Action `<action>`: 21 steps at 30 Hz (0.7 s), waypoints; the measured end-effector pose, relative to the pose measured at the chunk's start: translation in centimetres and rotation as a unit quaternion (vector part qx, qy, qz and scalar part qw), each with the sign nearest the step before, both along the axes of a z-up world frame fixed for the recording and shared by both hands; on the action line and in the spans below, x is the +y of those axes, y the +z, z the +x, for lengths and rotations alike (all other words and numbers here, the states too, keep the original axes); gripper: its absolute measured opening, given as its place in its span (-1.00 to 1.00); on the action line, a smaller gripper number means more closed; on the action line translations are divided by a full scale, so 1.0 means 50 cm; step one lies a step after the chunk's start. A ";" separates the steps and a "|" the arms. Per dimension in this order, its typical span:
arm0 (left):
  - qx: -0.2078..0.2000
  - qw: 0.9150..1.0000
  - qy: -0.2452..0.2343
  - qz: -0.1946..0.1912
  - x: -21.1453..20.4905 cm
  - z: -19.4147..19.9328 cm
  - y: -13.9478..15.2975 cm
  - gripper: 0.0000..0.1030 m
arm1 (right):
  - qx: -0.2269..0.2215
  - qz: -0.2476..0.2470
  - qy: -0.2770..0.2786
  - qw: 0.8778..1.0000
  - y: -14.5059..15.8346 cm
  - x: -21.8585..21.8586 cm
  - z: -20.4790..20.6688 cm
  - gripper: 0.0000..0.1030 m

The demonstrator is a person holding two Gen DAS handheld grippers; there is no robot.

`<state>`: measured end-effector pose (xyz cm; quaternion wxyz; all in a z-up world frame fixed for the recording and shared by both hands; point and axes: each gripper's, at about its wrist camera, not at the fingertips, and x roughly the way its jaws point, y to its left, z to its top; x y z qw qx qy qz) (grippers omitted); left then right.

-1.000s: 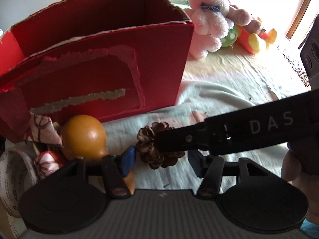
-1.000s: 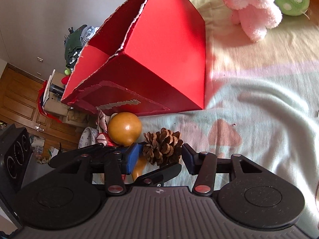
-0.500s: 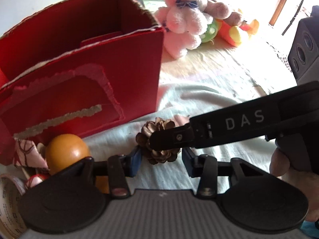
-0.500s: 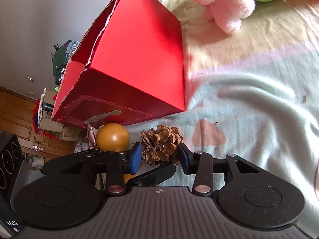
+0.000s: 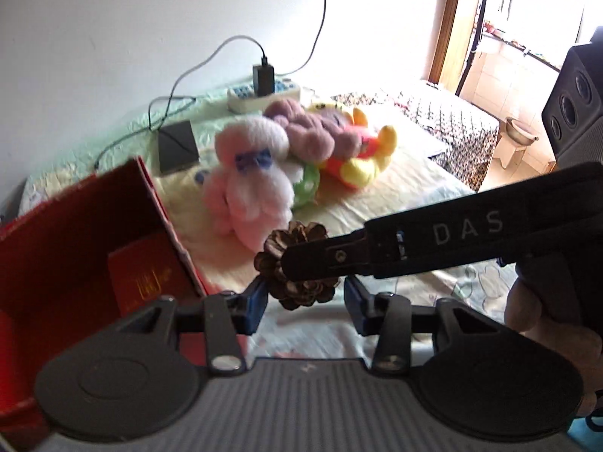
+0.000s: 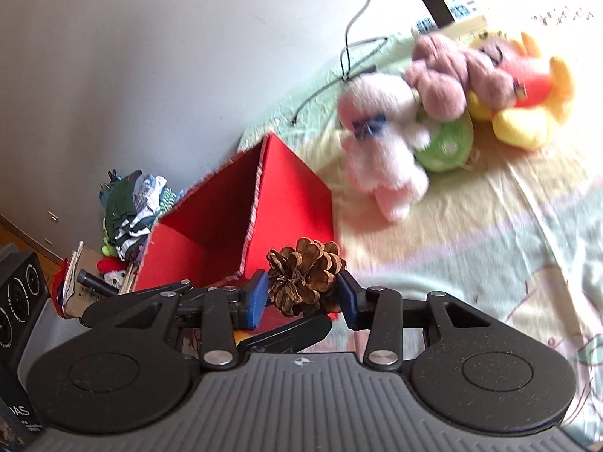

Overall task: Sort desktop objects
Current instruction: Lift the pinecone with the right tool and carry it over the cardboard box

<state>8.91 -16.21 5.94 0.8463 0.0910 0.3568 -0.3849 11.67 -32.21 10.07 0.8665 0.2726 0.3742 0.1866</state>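
Pinecone, brown and dry with open woody scales (image 6: 305,277): you held it pinched between the two blue-padded fingers of the right gripper (image 6: 303,295), clear of the pale patterned bedsheet (image 6: 471,256) and just in front of the open red cardboard box (image 6: 271,203). In the left wrist view the same pinecone (image 5: 297,263) sat between the fingers of the left gripper (image 5: 305,299), which stood spread on either side of it; whether the left pads touched the scales cannot be told, because the black finger of the right gripper crossed in front.

The red cardboard box (image 5: 94,233) stood to the left of the pinecone with its top open. A dark red booklet with gold print (image 5: 150,278) lay inside it. The pinecone had not yet been placed in the box.

Judged from these views, the sort was partly done: one item was in the box and one was in hand. The remaining step for this item would be to carry it over the box rim and release it.

Further back on the sheet, a pink-and-white plush toy with a blue bow (image 6: 380,143) lay against a mauve plush toy (image 6: 452,71), a green spotted plush (image 6: 448,143) and a yellow-and-orange plush (image 6: 527,101). These were well apart from the box and appeared unsorted.
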 end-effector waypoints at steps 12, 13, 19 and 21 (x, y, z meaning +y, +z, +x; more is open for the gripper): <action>-0.059 0.995 0.085 -0.005 0.183 0.137 0.100 -0.08 | -0.066 -0.012 0.094 0.993 0.089 0.211 0.168 -0.15; -0.052 0.994 0.093 -0.001 0.198 0.152 0.091 -0.08 | -0.064 -0.020 0.103 0.992 0.082 0.233 0.181 -0.15; 0.002 0.992 0.120 0.025 0.256 0.238 0.008 -0.08 | -0.022 -0.057 0.136 0.989 0.023 0.333 0.246 -0.15; 0.025 0.992 0.123 0.032 0.266 0.265 -0.024 -0.08 | -0.001 -0.064 0.139 0.988 0.000 0.356 0.268 -0.15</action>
